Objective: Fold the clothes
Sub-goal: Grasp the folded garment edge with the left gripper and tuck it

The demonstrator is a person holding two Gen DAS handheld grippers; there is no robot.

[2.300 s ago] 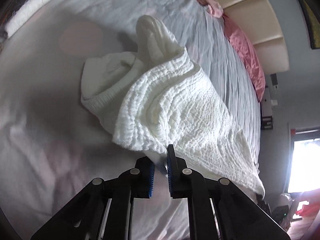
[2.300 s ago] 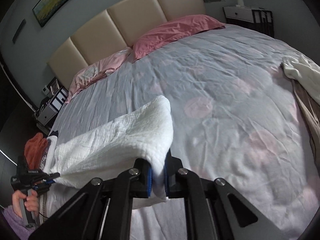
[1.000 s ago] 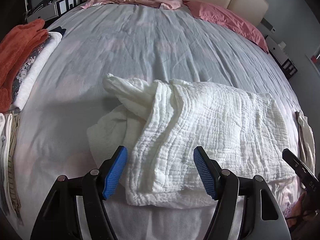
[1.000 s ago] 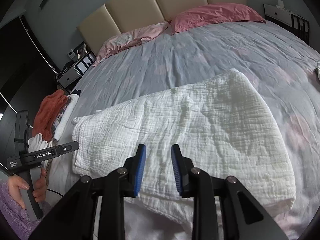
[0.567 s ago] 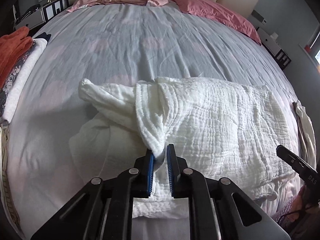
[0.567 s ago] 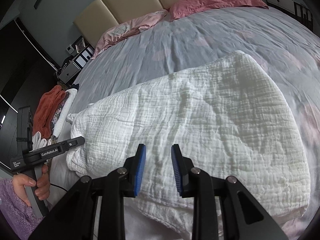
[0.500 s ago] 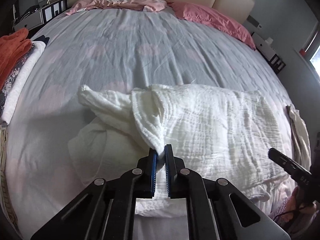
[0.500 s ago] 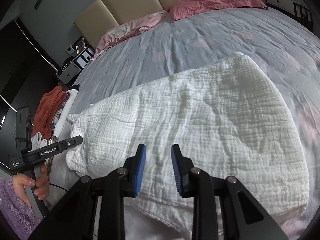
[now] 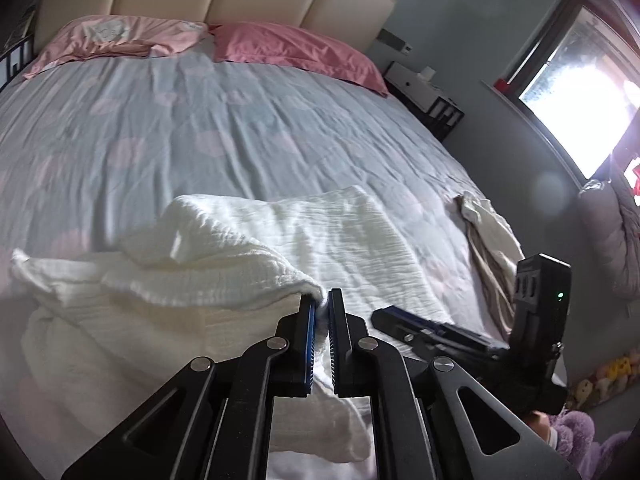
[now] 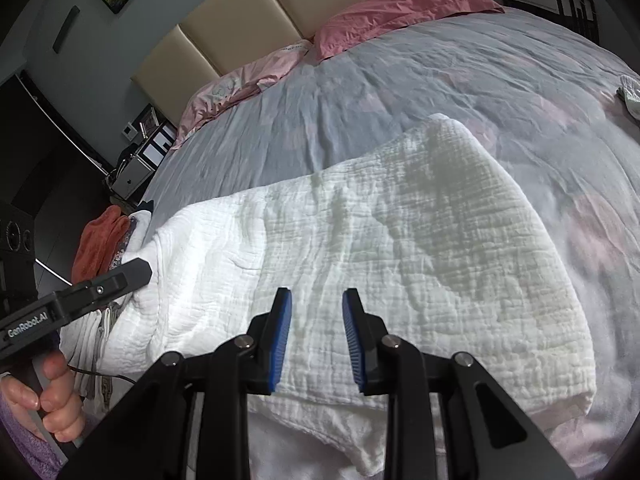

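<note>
A white crinkled garment [image 10: 400, 248] lies folded across the near part of the bed. My left gripper [image 9: 323, 306] is shut on a raised edge of the white garment [image 9: 224, 276], which lifts into a ridge running left from the blue pads. Seen from the right wrist, that same left gripper [image 10: 138, 270] pokes in at the garment's left end, held by a hand [image 10: 48, 396]. My right gripper [image 10: 316, 300] hovers open over the garment's near edge with nothing between its fingers. In the left wrist view the right gripper [image 9: 384, 314] rests at the garment's right side.
The grey bedspread [image 9: 224, 120] stretches back to pink pillows [image 9: 296, 52] and a beige headboard [image 10: 256, 20]. A cream and tan garment [image 9: 488, 240] lies by the right edge. An orange towel and folded clothes [image 10: 104, 240] are stacked at the left edge.
My left gripper closed on the garment's left edge and has carried it up and rightward over the cloth. My right gripper let go earlier and stays open above the near edge.
</note>
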